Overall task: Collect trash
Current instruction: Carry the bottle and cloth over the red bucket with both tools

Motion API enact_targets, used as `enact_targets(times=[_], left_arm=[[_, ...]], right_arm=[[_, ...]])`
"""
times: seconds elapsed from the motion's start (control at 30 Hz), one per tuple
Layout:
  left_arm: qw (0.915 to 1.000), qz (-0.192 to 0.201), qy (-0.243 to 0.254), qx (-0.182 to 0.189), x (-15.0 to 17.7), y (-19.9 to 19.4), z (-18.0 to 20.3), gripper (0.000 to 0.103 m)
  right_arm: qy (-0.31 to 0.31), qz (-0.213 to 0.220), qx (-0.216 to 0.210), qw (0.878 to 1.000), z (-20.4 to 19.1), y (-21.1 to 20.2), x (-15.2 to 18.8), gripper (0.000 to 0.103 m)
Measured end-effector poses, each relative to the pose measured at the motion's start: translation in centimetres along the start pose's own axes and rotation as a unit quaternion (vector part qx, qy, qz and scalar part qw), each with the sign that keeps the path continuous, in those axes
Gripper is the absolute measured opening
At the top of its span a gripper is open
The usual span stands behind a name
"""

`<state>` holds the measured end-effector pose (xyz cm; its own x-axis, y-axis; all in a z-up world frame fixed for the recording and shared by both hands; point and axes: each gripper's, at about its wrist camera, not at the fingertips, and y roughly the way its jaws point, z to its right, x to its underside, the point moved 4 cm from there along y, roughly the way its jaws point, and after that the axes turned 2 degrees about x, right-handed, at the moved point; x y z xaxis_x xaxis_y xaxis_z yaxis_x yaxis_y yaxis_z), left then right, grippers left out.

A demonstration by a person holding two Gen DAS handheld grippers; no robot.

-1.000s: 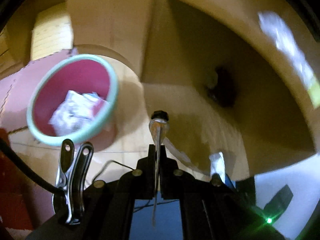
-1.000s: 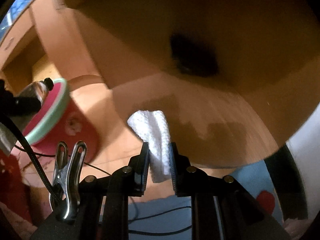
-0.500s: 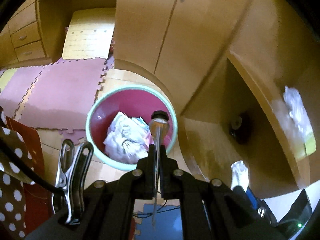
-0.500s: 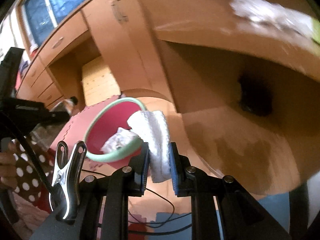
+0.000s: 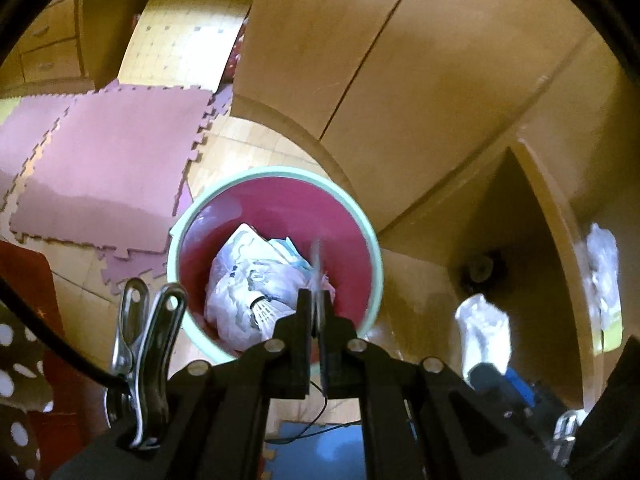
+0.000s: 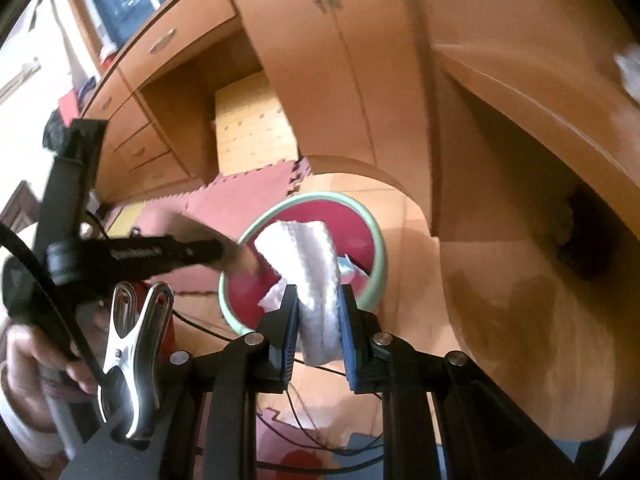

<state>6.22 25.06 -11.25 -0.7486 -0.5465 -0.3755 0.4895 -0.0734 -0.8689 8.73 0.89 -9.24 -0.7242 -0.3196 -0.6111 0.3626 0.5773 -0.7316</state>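
The left gripper (image 5: 316,308) has its 2 fingers drawn narrow, and a thin, motion-blurred transparent piece (image 5: 317,264) stands up out of the slit between them; what that piece is cannot be told, nor whether the fingers press on it. Directly beyond the fingertips stands the trash bin (image 5: 362,220), a red bucket with a pale green rim, resting on the wooden floor (image 5: 248,144) just beside the curved base of a wooden cabinet (image 5: 360,60). Inside the bin lie crumpled white plastic bags (image 5: 240,280) and a white shuttlecock (image 5: 262,308). Pink foam puzzle mats (image 5: 108,160) cover the floor to the left of the bin. The right gripper (image 6: 318,332) is clamped on a folded white tissue wad (image 6: 308,264), which rises between the blue finger pads (image 6: 347,344) and overlaps the bin (image 6: 378,248) in the right wrist view. In that view the left gripper (image 6: 236,256) reaches in from the left toward the bin's rim, blurred at its tip, with the person's hand (image 6: 36,356) on its handle. A black cable (image 6: 312,428) runs across the floor below.
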Motion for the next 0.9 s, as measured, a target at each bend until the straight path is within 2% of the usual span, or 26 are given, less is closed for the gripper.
enact_targets(times=[0.3, 0.57, 0.73, 0.9], left_arm=[[0.9996, -0.015, -0.022, -0.008, -1.1, 3.7, -2.0, 0.002], [0.9974, 0.001, -0.068, -0.024, -3.4, 4.9, -2.6, 0.002], [0.9969, 0.012, -0.054, -0.056, -4.3, 6.0, -2.6, 0.002], [0.9973, -0.004, -0.054, -0.051, -4.6, 7.4, -2.9, 0.002]], right_arm=[[-0.044, -0.028, -0.011, 0.999, -2.6, 5.7, -2.4, 0.020], [-0.007, -0.033, -0.029, 0.999, -1.9, 9.4, -3.3, 0.020], [0.019, -0.041, -0.031, 0.998, -1.1, 11.2, -4.1, 0.020], [0.014, -0.058, -0.027, 0.998, -0.7, 13.5, -4.4, 0.022]])
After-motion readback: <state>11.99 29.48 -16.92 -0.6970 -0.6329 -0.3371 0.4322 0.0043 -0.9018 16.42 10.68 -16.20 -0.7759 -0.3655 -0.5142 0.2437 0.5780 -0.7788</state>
